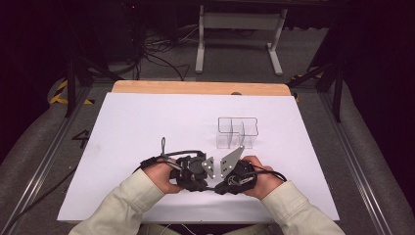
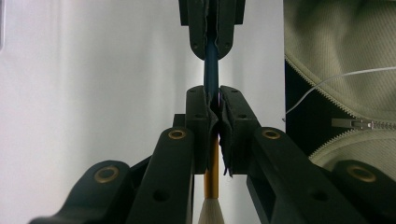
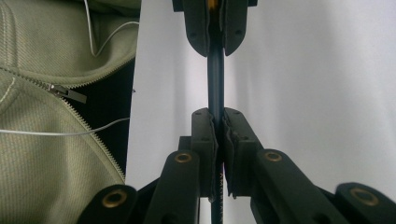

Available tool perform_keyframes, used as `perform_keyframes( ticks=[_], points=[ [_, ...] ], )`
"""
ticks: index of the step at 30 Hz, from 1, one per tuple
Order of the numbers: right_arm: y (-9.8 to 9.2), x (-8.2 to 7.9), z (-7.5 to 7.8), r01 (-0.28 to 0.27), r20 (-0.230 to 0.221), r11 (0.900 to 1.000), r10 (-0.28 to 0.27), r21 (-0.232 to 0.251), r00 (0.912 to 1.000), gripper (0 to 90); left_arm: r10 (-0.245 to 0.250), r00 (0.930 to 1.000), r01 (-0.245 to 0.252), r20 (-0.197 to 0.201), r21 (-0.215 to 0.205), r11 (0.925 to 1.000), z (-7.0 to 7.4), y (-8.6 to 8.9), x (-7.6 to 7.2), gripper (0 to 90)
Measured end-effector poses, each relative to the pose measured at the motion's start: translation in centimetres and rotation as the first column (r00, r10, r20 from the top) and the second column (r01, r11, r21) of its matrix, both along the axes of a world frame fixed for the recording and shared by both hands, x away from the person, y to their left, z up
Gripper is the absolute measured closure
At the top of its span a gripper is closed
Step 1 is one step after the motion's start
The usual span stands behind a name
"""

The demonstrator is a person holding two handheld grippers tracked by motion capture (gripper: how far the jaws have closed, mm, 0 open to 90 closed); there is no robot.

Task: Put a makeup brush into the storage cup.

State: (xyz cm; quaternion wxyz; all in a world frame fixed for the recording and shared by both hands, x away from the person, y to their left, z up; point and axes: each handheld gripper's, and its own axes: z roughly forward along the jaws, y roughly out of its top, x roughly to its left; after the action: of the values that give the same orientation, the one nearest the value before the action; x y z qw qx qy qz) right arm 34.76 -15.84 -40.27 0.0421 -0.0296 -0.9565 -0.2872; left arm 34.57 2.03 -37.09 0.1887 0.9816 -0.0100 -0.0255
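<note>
1. Brush (image 2: pixel 211 79), dark-handled with a gold ferrule and pale bristles, hangs level between the two grippers near the white table's (image 1: pixel 147 122) front edge.
2. Left gripper (image 1: pixel 193 172) is clamped tight on the ferrule end, hand curled around its body.
3. Right gripper (image 1: pixel 234 180) faces it, jaws pinched on the handle (image 3: pixel 215 79).
4. Both forearms come in over the front edge, the hands close together.
5. Clear organizer (image 1: pixel 238 131) stands just behind them.

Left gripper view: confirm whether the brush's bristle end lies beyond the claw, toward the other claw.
No; the brush has its bristles on the camera side of the left claw.
</note>
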Motion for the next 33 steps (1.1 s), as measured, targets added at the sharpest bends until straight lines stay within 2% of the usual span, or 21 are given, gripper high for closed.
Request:
perform_keyframes(
  ticks=[6, 8, 10, 12, 13, 16, 20, 24, 26, 31, 33],
  points=[
    [-0.1, 0.0, 0.0, 0.005, -0.001, 1.000, -0.005, -0.001, 1.0000, 84.1, -0.003, 1.0000, 0.003, 0.003, -0.006, 1.0000, 0.0, 0.1, 0.1, 82.1],
    [-0.2, 0.0, 0.1, 0.004, -0.010, 1.000, -0.004, 0.007, 0.9999, 84.1, -0.001, 1.0000, 0.001, 0.002, -0.023, 0.9997, 0.1, 0.2, 0.1, 81.3],
    [-0.2, 0.0, 0.1, 0.005, -0.010, 1.000, -0.005, 0.004, 0.9999, 84.1, -0.006, 1.0000, 0.006, -0.006, -0.031, 0.9995, 0.2, 0.3, 0.2, 78.4],
    [-0.3, 0.1, 0.0, 0.007, -0.007, 1.000, -0.007, 0.002, 1.0000, 84.2, 0.002, 1.0000, -0.003, -0.009, -0.055, 0.9985, 0.5, 0.6, 0.4, 65.3],
    [-0.3, 0.1, 0.0, 0.007, -0.007, 1.000, -0.007, 0.002, 1.0000, 84.2, 0.010, 0.9998, -0.011, -0.016, -0.069, 0.9976, 0.6, 0.8, 0.5, 65.3],
    [-0.5, 0.1, 0.0, 0.014, -0.005, 1.000, -0.014, 0.008, 0.9999, 84.1, 0.042, 0.9981, -0.047, -0.044, -0.123, 0.9913, 1.0, 1.7, 0.6, 52.7],
    [-1.0, 0.1, 0.3, 0.036, -0.004, 0.999, -0.036, 0.024, 0.9993, 84.2, 0.066, 0.9960, -0.076, -0.060, -0.187, 0.9794, 1.4, 3.0, 0.9, 44.1],
    [-1.4, 0.1, 0.5, 0.047, -0.001, 0.998, -0.047, 0.040, 0.9989, 84.1, 0.091, 0.9931, -0.105, -0.074, -0.211, 0.9717, 1.6, 4.1, 1.1, 42.2],
    [-1.6, 0.1, 0.6, 0.057, 0.000, 0.997, -0.057, 0.043, 0.9984, 84.1, 0.060, 0.9944, -0.079, -0.086, -0.233, 0.9693, 1.7, 4.7, 1.0, 37.1],
    [-2.2, 0.2, 1.0, 0.076, 0.006, 0.995, -0.076, 0.064, 0.9971, 84.1, 0.095, 0.9913, -0.118, -0.091, -0.289, 0.9501, 2.0, 6.2, 1.1, 32.2],
    [-2.5, 0.2, 1.2, 0.082, 0.009, 0.994, -0.083, 0.073, 0.9965, 84.1, 0.112, 0.9894, -0.135, -0.092, -0.295, 0.9461, 2.0, 6.7, 1.2, 30.5]
  ],
)
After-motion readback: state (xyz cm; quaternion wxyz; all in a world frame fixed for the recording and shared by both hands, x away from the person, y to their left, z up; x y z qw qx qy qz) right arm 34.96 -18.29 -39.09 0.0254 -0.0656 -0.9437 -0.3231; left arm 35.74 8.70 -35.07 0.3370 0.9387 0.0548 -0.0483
